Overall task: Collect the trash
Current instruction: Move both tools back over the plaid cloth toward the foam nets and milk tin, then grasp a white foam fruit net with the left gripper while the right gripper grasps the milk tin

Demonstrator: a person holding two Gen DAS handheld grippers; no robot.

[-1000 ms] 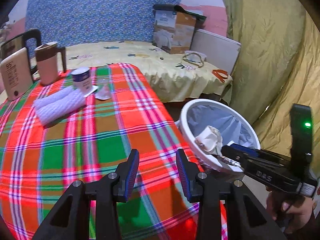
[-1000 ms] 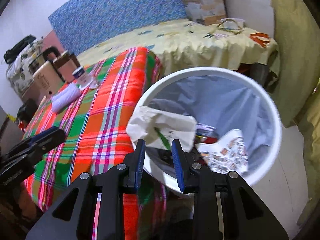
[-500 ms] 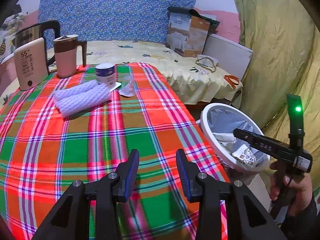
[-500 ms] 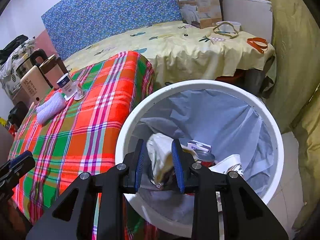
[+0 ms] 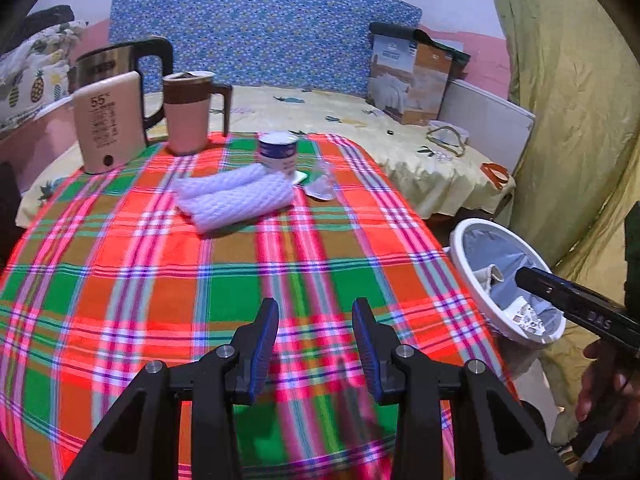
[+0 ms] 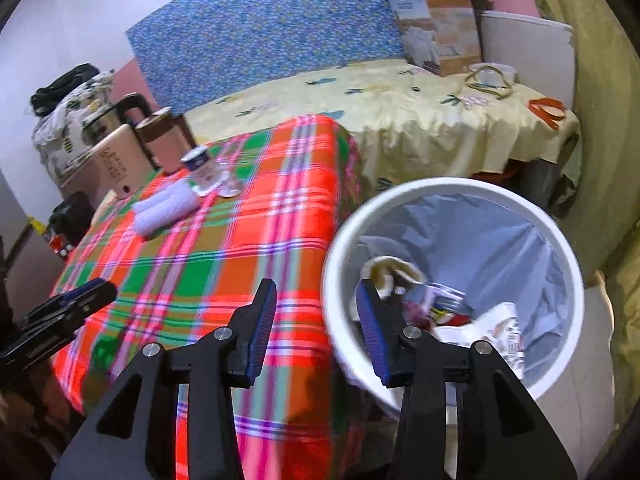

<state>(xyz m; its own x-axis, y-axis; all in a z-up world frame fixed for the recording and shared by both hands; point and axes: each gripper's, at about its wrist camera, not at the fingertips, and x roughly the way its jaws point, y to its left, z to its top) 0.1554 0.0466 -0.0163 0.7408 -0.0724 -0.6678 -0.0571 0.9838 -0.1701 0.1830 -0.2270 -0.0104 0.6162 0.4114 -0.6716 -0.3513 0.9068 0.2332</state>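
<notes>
A white trash bin (image 6: 454,196) with a blue-grey liner stands beside the plaid table (image 6: 224,256). It holds a crumpled cream paper bag (image 6: 390,270), a can (image 6: 446,306) and printed paper (image 6: 506,330). My right gripper (image 6: 316,320) is open and empty, over the bin's left rim. My left gripper (image 5: 314,340) is open and empty above the table's near part (image 5: 200,280). The bin (image 5: 474,280) shows at right there, with the right gripper's fingers (image 5: 552,286) over it. A clear crumpled plastic cup (image 5: 322,186) lies far on the table.
On the table's far side stand a kettle (image 5: 110,136), a pink jug (image 5: 188,112), a blue-white can (image 5: 278,154) and rolled white towels (image 5: 236,198). A yellow-covered bed (image 6: 400,120) with a carton (image 6: 438,28) lies behind. Olive curtains (image 5: 560,100) hang at right.
My right gripper opened and let the cream paper bag fall into the bin, then drew back left of it. My left gripper pulled back and turned left over the table.
</notes>
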